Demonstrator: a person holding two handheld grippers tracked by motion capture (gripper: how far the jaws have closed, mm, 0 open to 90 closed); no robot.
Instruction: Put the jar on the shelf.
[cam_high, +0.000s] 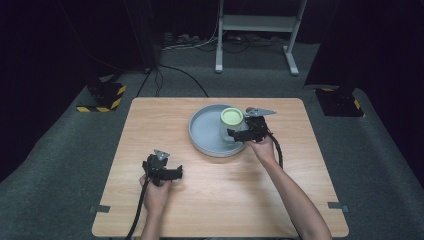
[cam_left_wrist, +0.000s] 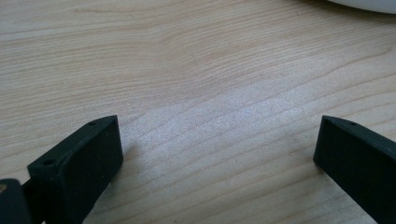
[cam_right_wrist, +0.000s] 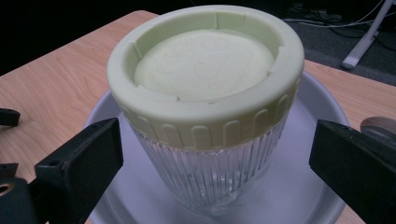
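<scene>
Between my right gripper's (cam_right_wrist: 215, 154) jaws stands the ribbed glass jar (cam_right_wrist: 210, 172) with its pale green lid (cam_right_wrist: 205, 70); jaws spread wide, either side of the jar, not touching it. Jar sits upright in the grey tray (cam_high: 200, 135) on the worktop (cam_high: 280, 185). Right hand (cam_high: 264, 147) reaches in from the tray's near-right edge. My left gripper (cam_left_wrist: 217, 154) gapes wide over bare wood, holding nothing, hand (cam_high: 156, 192) low at front-left.

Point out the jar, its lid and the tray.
jar (cam_right_wrist: 210, 172): right gripper view, ribbed glass wall.
lid (cam_right_wrist: 205, 65): right gripper view, flat green top.
tray (cam_high: 200, 131): high view, bare grey floor left of jar.
</scene>
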